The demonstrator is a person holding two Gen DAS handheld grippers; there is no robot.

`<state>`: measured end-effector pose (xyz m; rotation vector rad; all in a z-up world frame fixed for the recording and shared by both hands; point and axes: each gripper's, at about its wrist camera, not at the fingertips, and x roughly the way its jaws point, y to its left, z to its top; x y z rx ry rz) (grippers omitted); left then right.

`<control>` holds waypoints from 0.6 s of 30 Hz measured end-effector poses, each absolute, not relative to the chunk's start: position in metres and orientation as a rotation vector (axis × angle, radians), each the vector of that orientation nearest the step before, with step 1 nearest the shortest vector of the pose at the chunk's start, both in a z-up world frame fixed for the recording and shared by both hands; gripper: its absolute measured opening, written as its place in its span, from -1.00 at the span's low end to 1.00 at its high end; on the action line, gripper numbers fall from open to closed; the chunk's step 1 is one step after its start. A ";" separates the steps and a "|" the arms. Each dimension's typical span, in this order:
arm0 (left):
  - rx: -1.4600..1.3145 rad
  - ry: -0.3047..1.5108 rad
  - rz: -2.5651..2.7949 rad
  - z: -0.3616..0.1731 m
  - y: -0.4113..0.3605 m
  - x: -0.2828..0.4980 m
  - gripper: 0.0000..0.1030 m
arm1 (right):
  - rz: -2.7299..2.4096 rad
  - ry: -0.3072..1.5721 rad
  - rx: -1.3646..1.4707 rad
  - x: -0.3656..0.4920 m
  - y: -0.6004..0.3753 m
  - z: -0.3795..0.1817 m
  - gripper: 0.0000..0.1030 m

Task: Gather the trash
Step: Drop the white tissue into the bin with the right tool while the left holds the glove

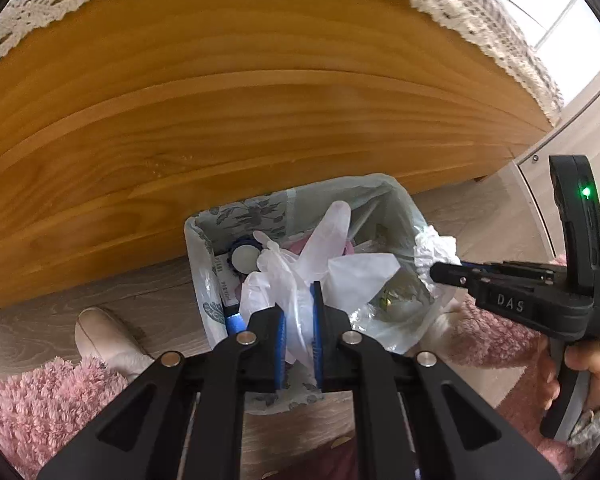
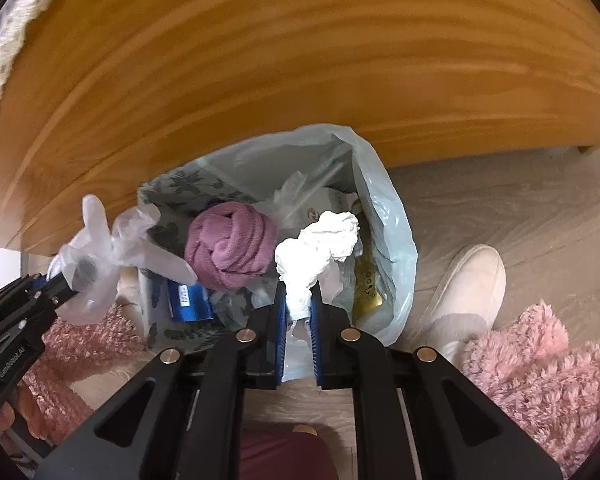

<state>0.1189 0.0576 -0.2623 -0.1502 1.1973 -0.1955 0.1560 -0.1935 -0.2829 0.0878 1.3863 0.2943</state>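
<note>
Above the lined bin (image 1: pixel 204 240) by the wooden bed frame (image 1: pixel 220 120), both tongs tilted steeply down: left gripper (image 1: pixel 300 320) clenched on a clear plastic glove (image 1: pixel 296 264), right gripper (image 2: pixel 299 312) clenched on crumpled white tissue (image 2: pixel 320 248); bin mouth crowded with trash, bag rim close on the right, bare floor (image 2: pixel 500 208) beyond

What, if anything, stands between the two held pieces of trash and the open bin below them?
Nothing visible does. The left gripper holds the clear glove and the right gripper the white tissue, both right over the lined bin. Its mouth is open, though already piled with a pink cloth.
</note>
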 end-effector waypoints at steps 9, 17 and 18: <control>-0.139 1.210 -0.184 -0.267 0.059 0.124 -0.85 | 0.267 1.446 0.056 0.157 -0.185 -0.299 -0.79; -0.159 1.213 -0.178 -0.269 0.063 0.125 -0.85 | 0.250 1.451 0.055 0.157 -0.188 -0.303 -0.02; -0.158 1.213 -0.178 -0.268 0.062 0.124 -0.85 | 0.252 1.445 0.055 0.157 -0.188 -0.302 0.02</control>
